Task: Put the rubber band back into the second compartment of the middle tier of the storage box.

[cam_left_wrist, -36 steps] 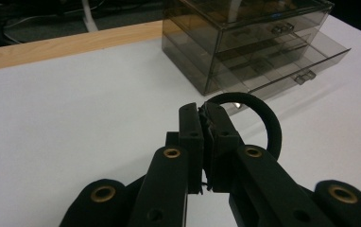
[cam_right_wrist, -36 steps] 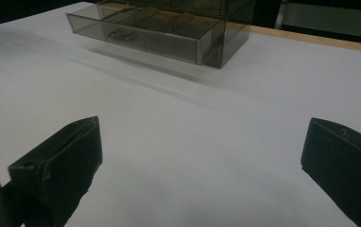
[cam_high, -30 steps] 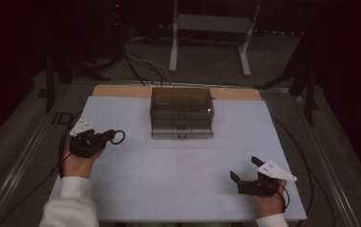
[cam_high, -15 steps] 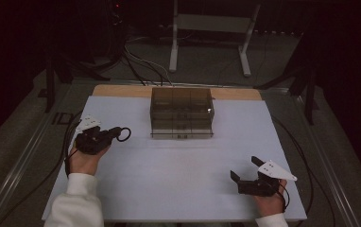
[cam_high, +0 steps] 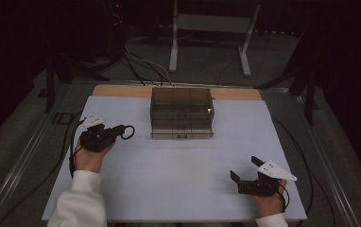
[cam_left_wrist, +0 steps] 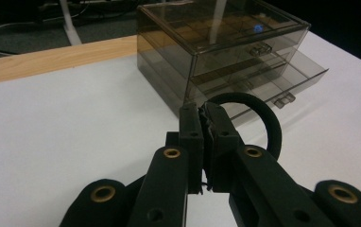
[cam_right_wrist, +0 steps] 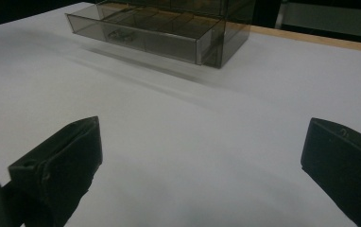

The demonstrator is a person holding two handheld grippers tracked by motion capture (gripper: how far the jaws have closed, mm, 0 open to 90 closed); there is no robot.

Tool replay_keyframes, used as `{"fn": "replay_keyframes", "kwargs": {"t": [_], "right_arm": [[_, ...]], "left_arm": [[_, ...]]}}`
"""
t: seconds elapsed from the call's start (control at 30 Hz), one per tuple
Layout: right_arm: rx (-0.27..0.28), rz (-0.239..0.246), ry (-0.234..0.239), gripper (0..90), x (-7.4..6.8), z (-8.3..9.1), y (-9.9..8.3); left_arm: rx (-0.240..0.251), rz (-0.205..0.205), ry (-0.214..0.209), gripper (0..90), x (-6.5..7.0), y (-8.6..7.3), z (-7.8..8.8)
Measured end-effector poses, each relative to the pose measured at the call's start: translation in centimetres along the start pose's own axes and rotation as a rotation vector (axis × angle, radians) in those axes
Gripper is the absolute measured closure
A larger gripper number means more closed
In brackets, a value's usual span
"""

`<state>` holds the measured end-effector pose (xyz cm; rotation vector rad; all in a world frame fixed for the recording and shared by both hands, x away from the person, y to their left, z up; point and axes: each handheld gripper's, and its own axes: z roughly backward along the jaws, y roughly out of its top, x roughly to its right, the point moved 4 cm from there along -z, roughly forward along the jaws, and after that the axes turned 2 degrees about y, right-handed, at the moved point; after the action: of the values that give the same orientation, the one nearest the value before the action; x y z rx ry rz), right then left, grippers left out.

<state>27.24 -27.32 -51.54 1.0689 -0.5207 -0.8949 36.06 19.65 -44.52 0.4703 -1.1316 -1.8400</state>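
A smoky clear drawer box [cam_high: 182,111] [cam_left_wrist: 216,47] [cam_right_wrist: 178,23] stands at the back middle of the white table [cam_high: 178,165]. Its lowest drawer [cam_left_wrist: 268,82] [cam_right_wrist: 136,33] is pulled out a little, with a small dark item lying inside. My left gripper [cam_high: 118,132] [cam_left_wrist: 204,142] is shut on a black ring-shaped hair tie [cam_high: 128,132] [cam_left_wrist: 263,118], held above the table left of the box. My right gripper [cam_high: 244,168] [cam_right_wrist: 202,156] rests near the front right of the table, jaws wide apart with nothing between them.
A wooden strip [cam_high: 122,90] runs along the table's far edge. Beyond it a white stand [cam_high: 211,28] and cables lie on the dark floor. Cables trail off both sides of the table.
My left gripper has carried the hair tie forward and to the right, closer to the drawer box. The right gripper has stayed put.
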Motion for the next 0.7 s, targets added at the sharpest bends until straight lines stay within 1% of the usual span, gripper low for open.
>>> {"fn": "replay_keyframes", "kwargs": {"t": [0.3,0.6,0.7], "right_arm": [[0.0,0.0,0.001,0.3,0.0,0.0,0.0],[0.001,-0.001,0.002,0.3,0.0,0.0,0.0],[0.002,-0.001,0.002,0.3,0.0,0.0,0.0]], "left_arm": [[0.002,-0.004,-0.006,88.0,0.4,0.5,-0.5],[-0.009,-0.026,-0.011,88.0,1.1,1.2,-1.4],[-0.001,-0.026,-0.014,88.0,1.3,1.5,-1.6]]}}
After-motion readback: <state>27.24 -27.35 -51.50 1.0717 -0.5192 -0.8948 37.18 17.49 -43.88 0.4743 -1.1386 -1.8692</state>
